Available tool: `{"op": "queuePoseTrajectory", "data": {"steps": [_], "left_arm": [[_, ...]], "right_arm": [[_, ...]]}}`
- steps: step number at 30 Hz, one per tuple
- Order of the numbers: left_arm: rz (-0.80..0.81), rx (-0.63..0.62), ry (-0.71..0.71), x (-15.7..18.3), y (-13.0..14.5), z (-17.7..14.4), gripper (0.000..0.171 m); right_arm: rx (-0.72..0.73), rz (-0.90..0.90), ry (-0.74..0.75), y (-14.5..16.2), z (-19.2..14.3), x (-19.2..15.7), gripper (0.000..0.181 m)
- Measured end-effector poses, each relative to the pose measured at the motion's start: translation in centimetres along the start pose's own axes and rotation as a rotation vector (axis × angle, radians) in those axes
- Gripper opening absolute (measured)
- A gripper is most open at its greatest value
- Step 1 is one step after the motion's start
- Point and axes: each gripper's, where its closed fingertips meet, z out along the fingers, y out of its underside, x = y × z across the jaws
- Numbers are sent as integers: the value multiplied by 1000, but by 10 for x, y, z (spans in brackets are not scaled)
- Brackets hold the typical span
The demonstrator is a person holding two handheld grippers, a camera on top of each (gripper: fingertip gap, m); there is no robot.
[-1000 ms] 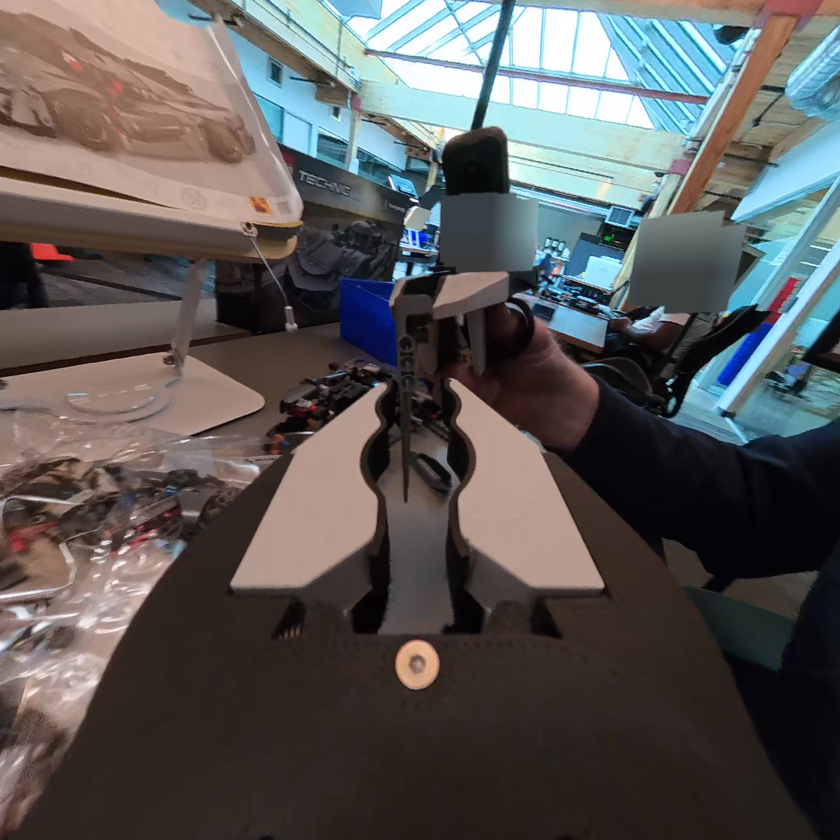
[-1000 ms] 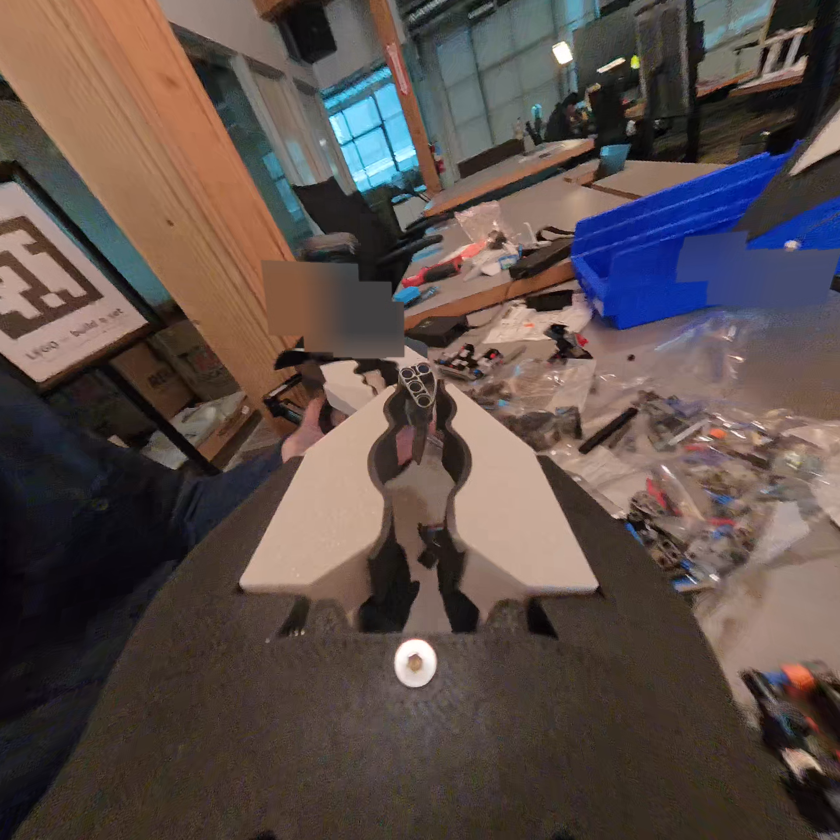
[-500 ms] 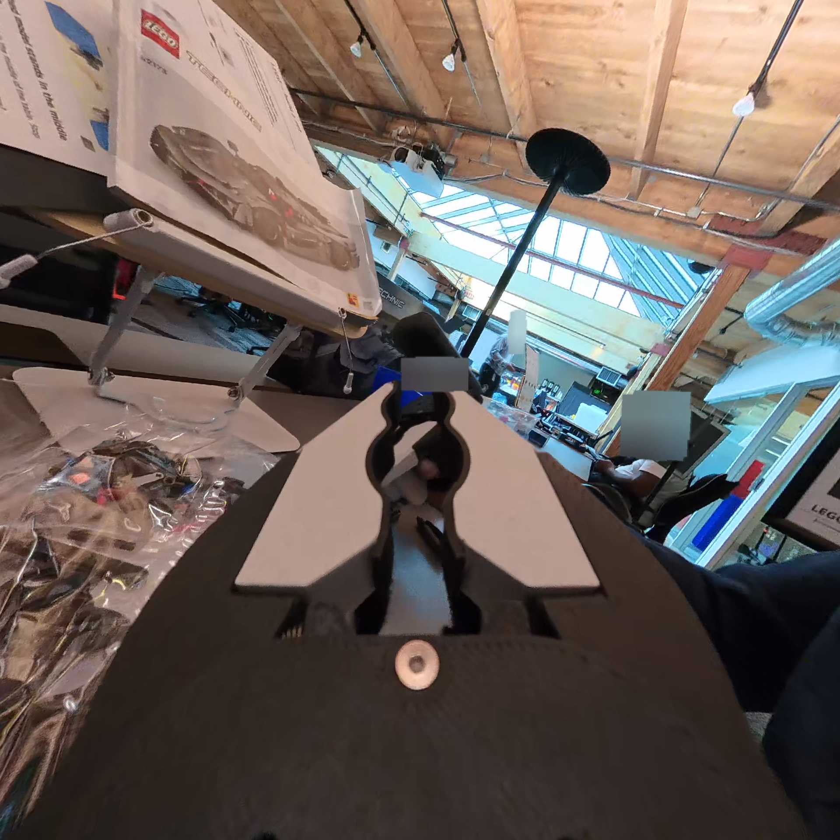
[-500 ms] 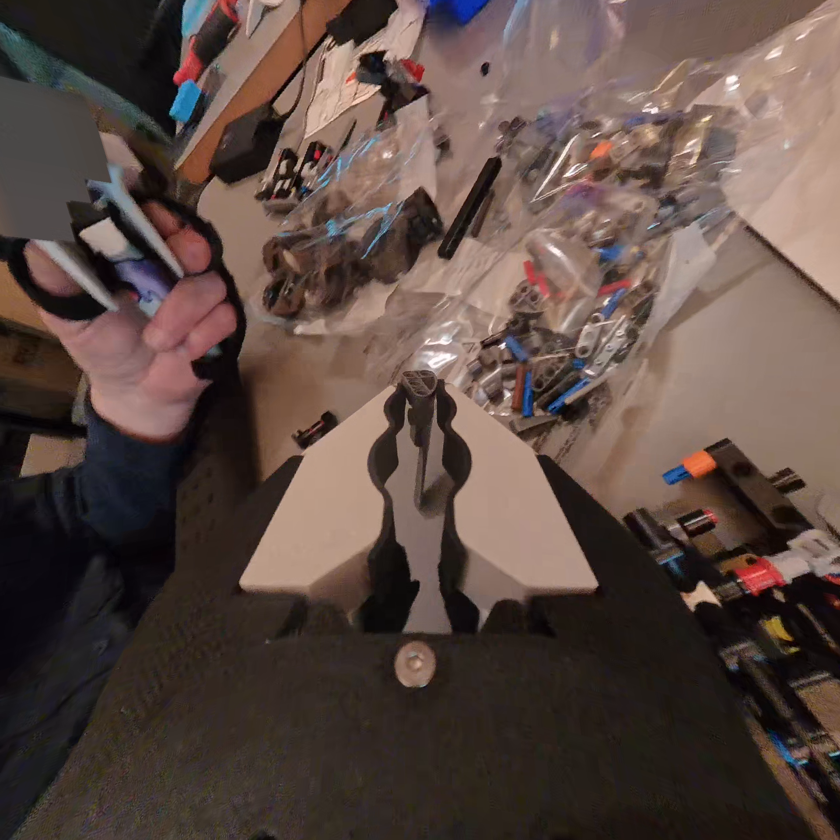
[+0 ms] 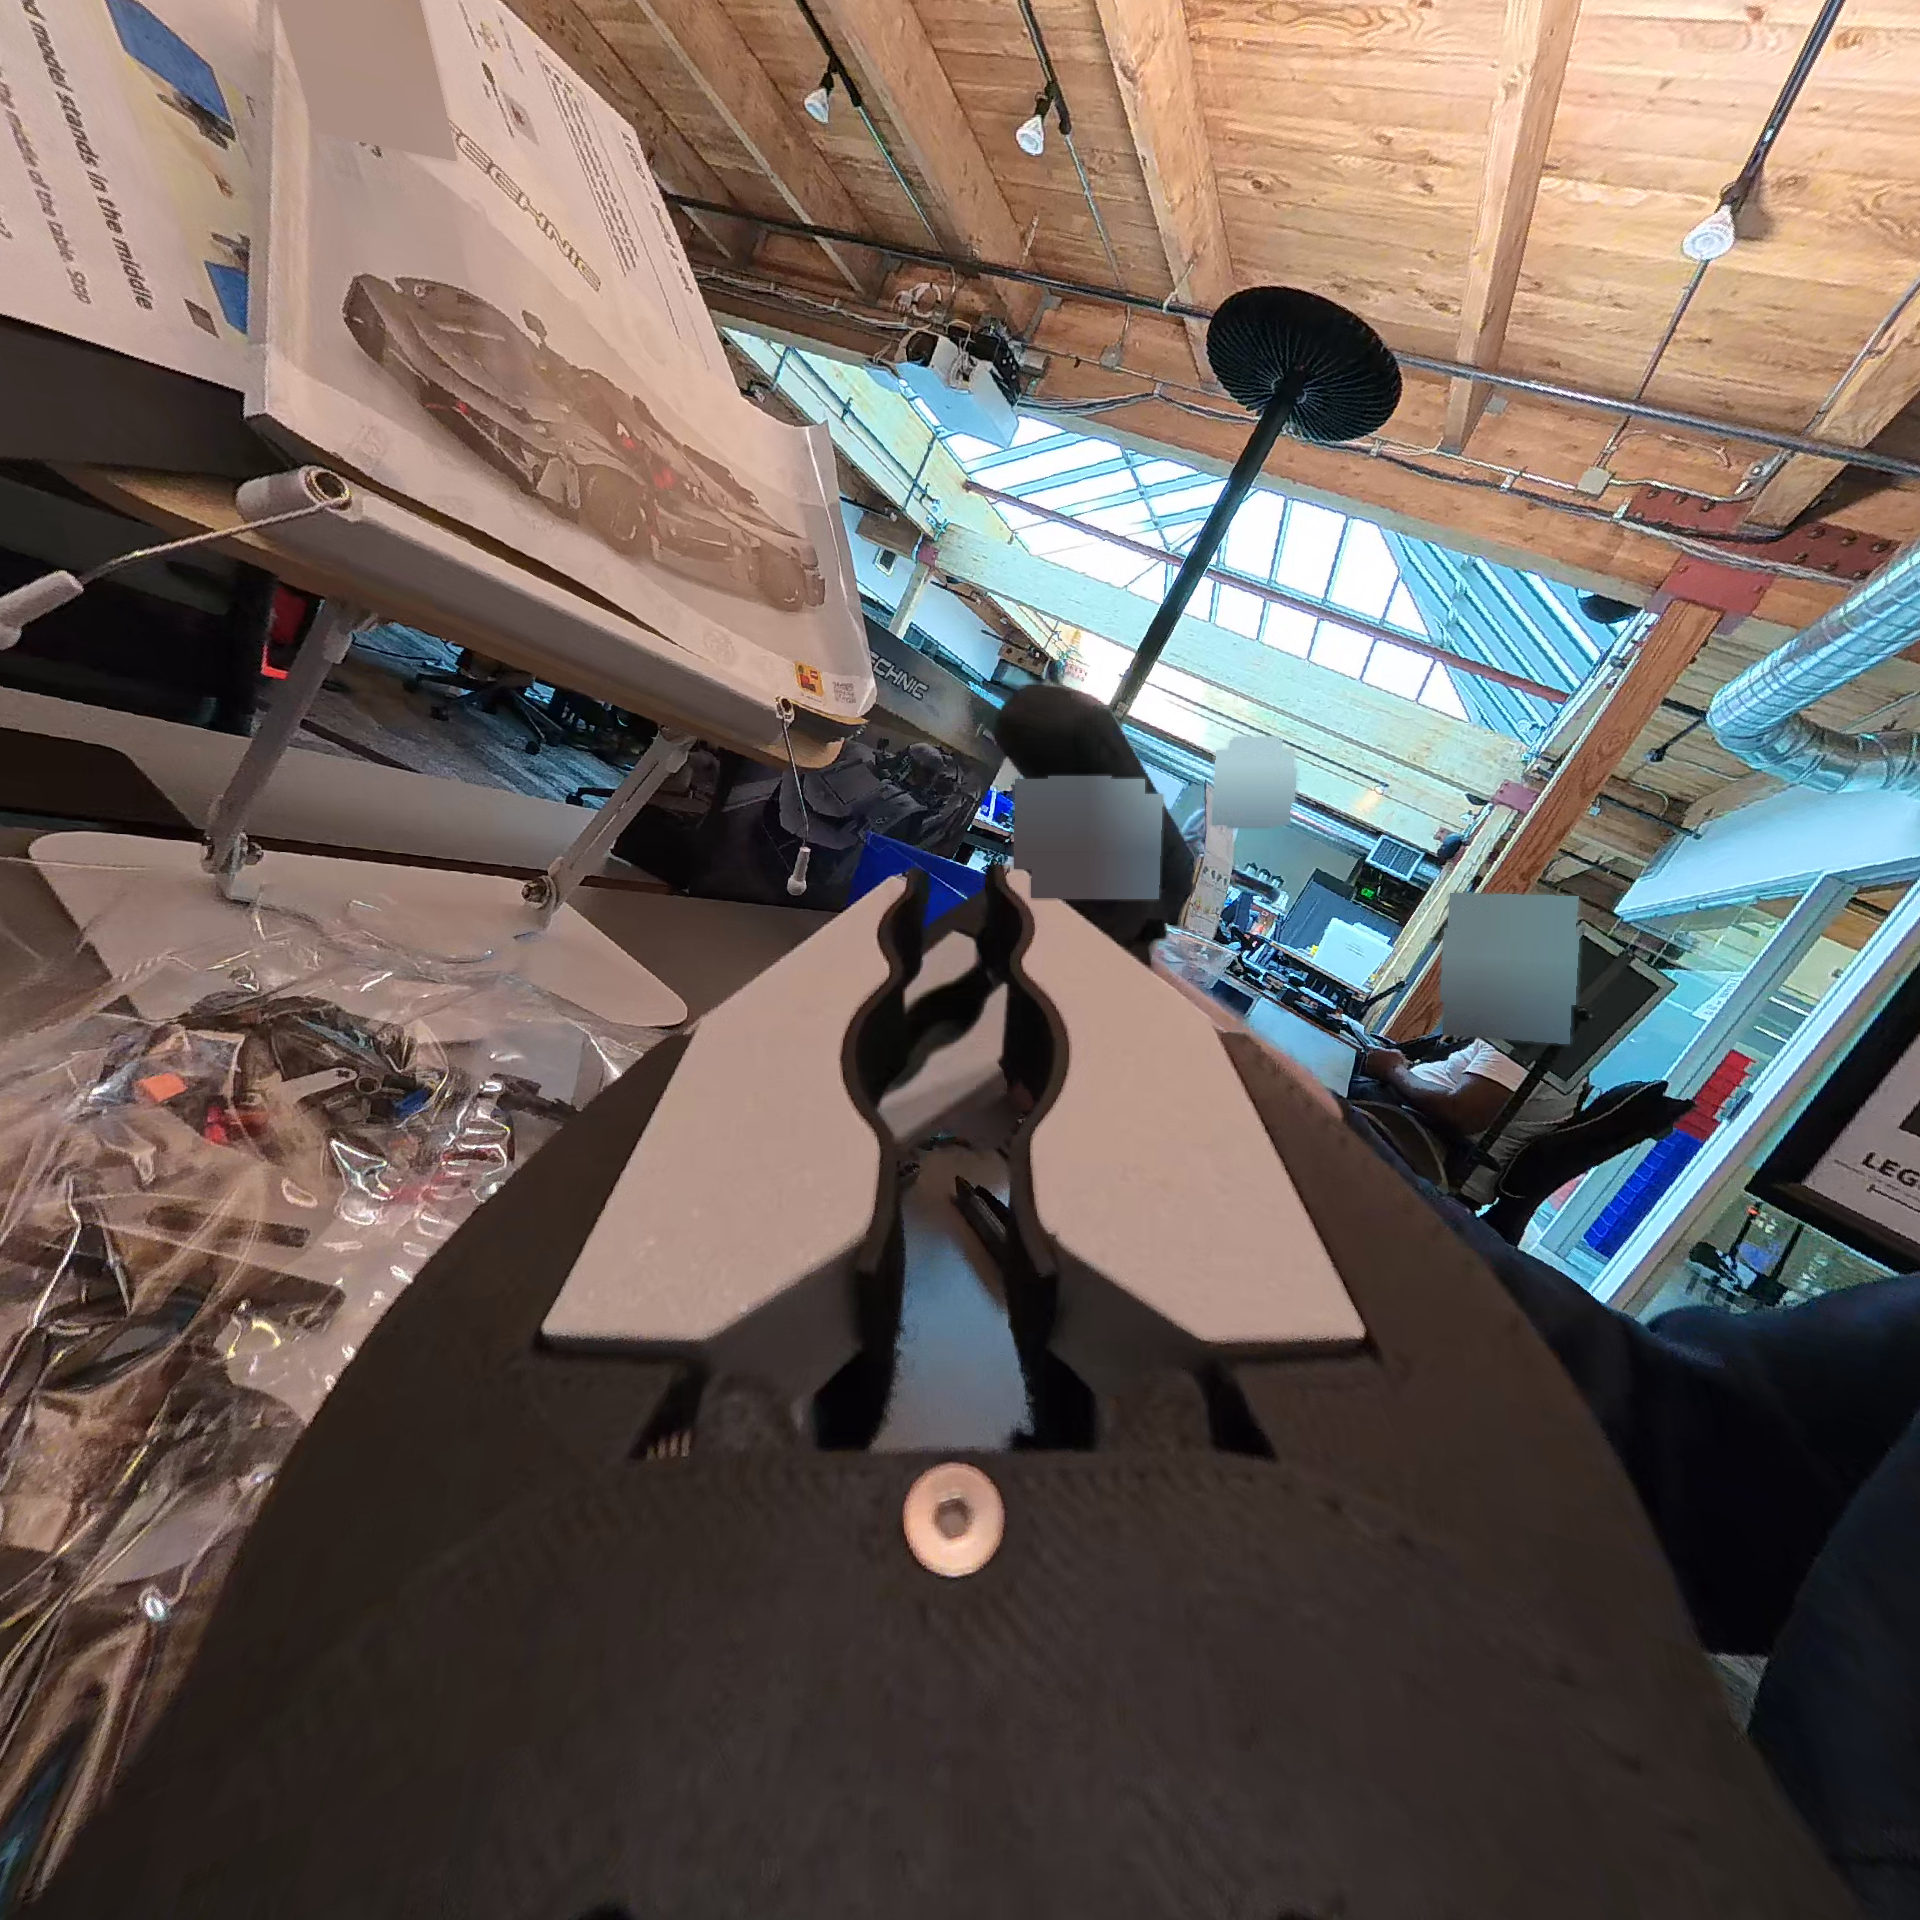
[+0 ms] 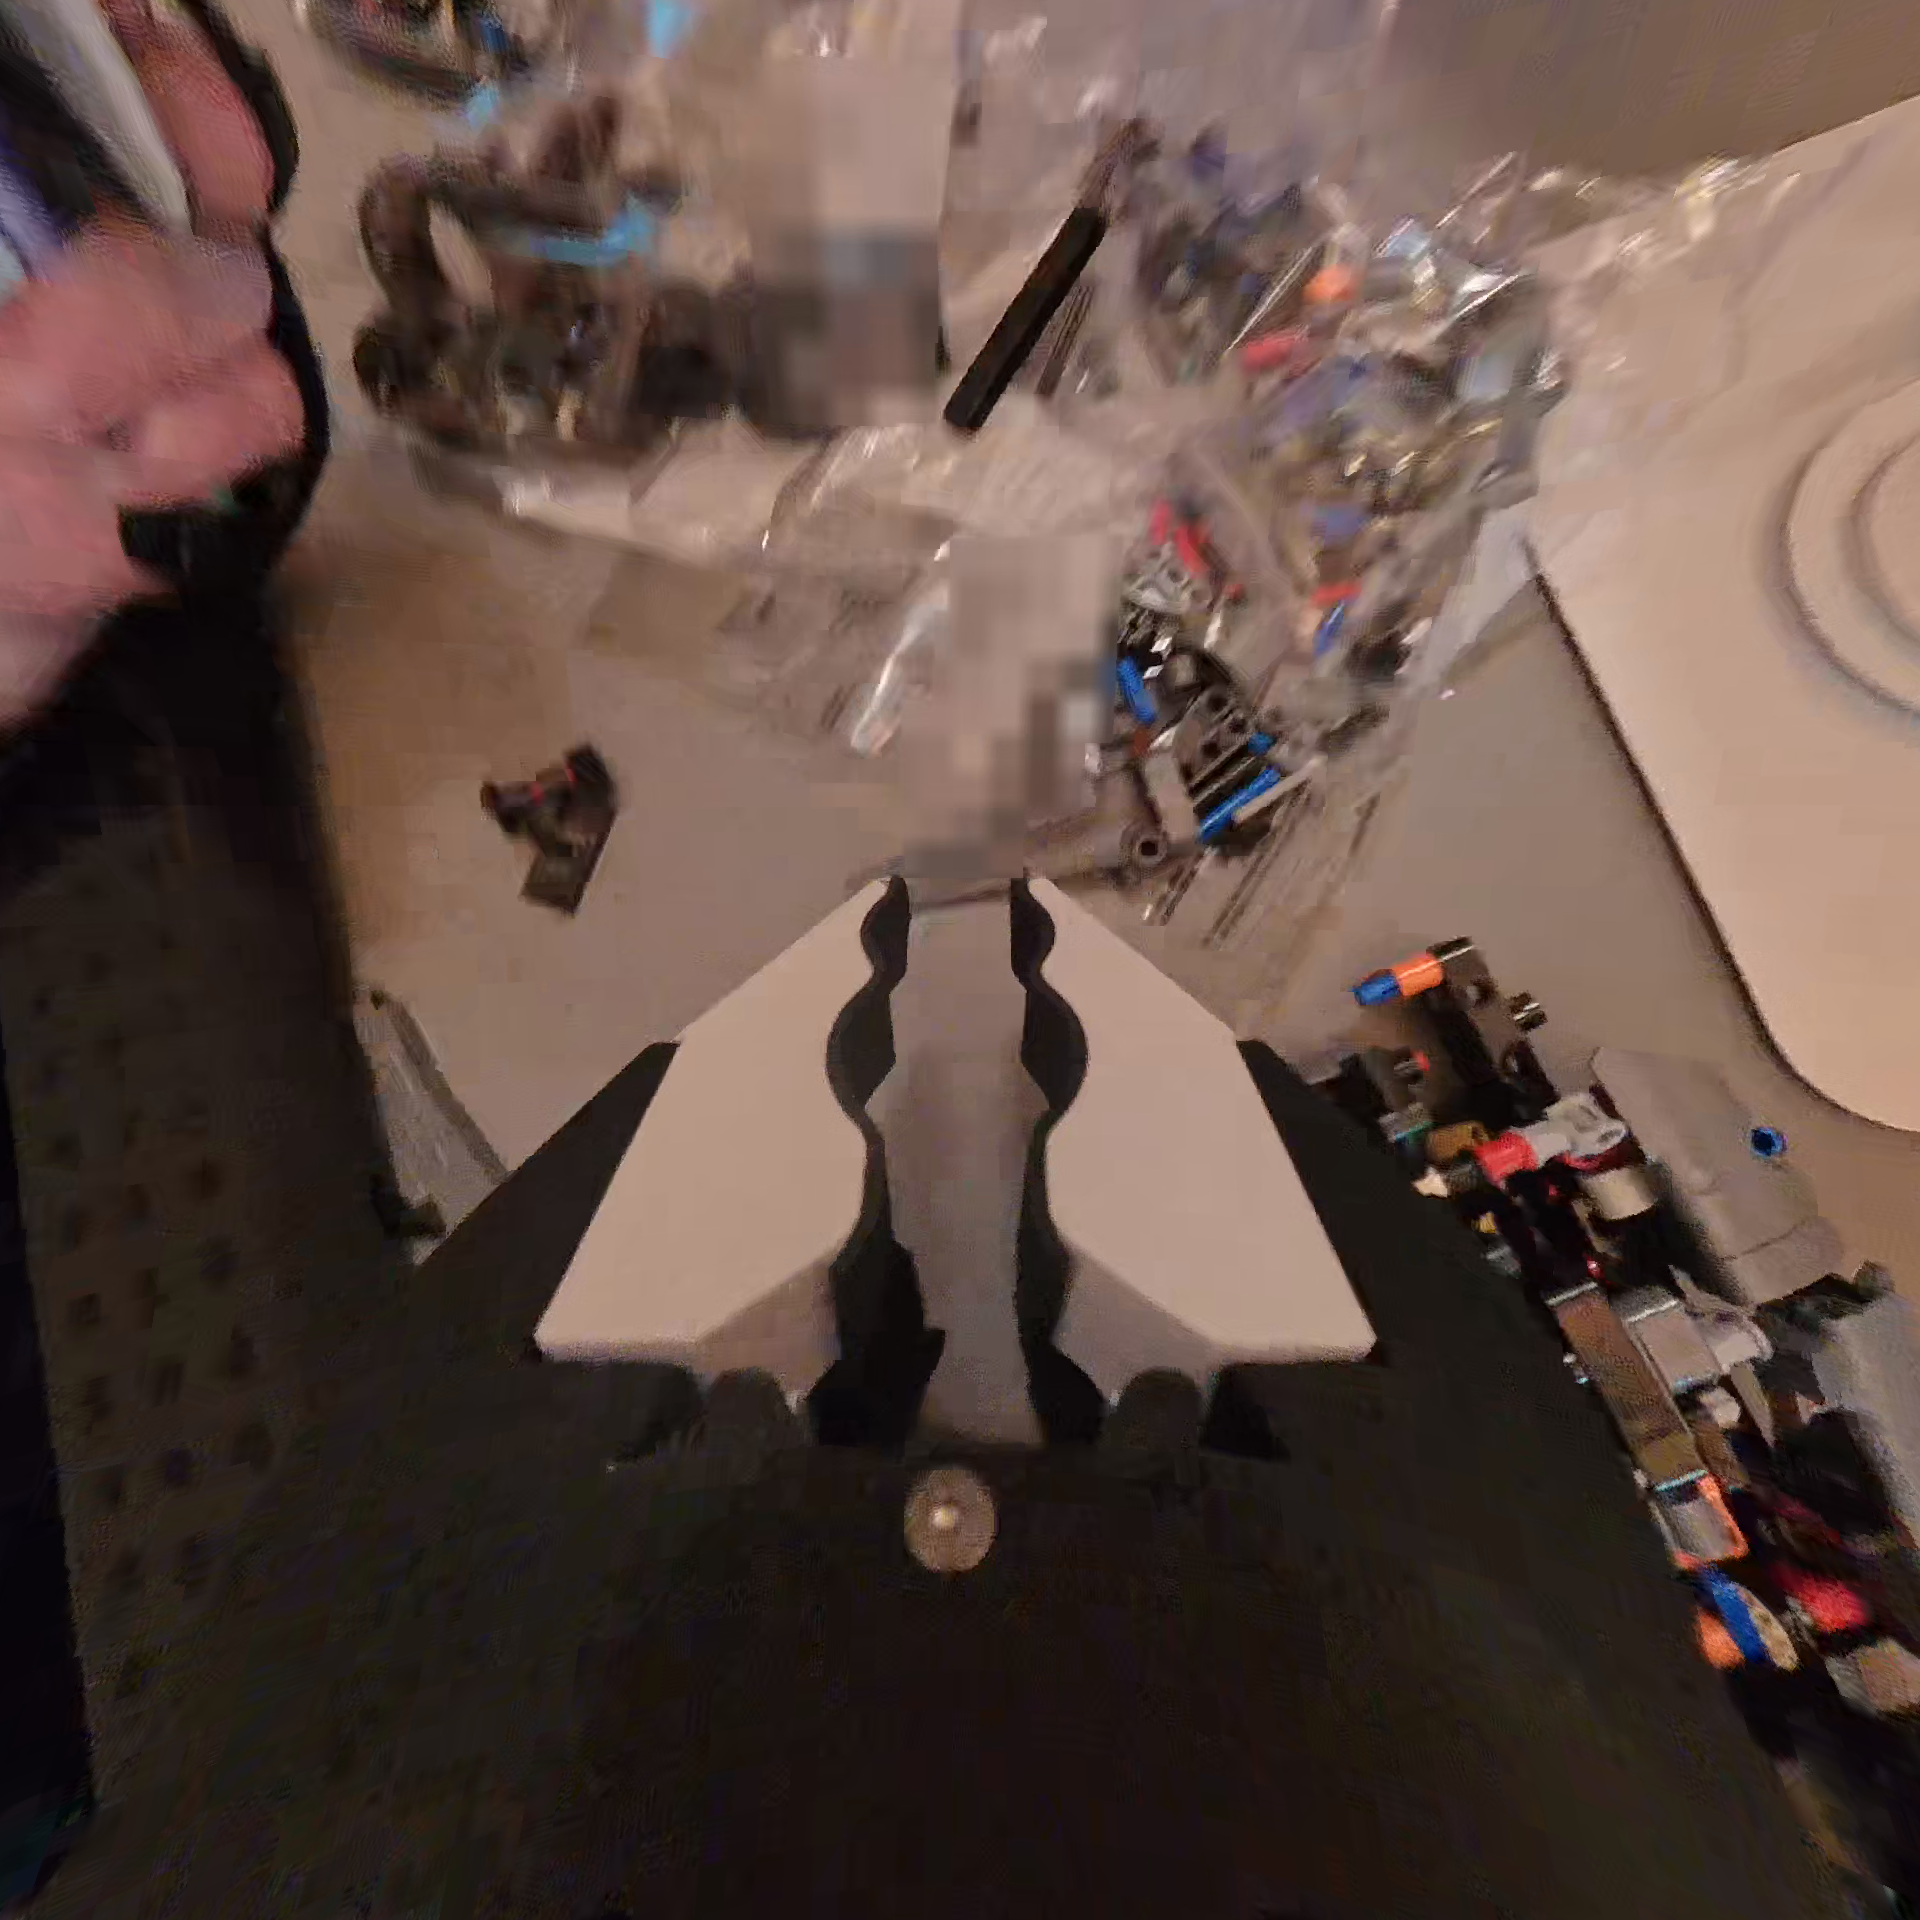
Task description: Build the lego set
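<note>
Grippers [image 5: 954, 899] [image 6: 954, 899] apart, both empty-jawed.

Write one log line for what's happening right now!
left gripper: jaws apart | right gripper: jaws apart, empty, near parts bags | model: unfinished

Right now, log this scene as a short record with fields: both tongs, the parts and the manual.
left tongs: jaws apart, nothing gripped, tilted up towards the ceiling
right tongs: jaws apart, empty, above the table
parts bags: clear plastic, on the table ahead of the right tongs
partly built model: on the table, right of the right tongs
small dark piece: loose on the table, left of the right tongs
instruction booklet: propped on a stand
right view: motion-blurred
</note>
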Motion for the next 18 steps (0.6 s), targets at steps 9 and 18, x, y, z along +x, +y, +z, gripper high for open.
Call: {"op": "queuePoseTrajectory", "data": {"steps": [9,18], "left_arm": [[-29,7,23,1,0,1,8],[-22,-2,22,2,2,2,9]], "right_arm": [[-173,-108,117,9,50,10,0],[1,-98,289,-17,16,40,0]]}}
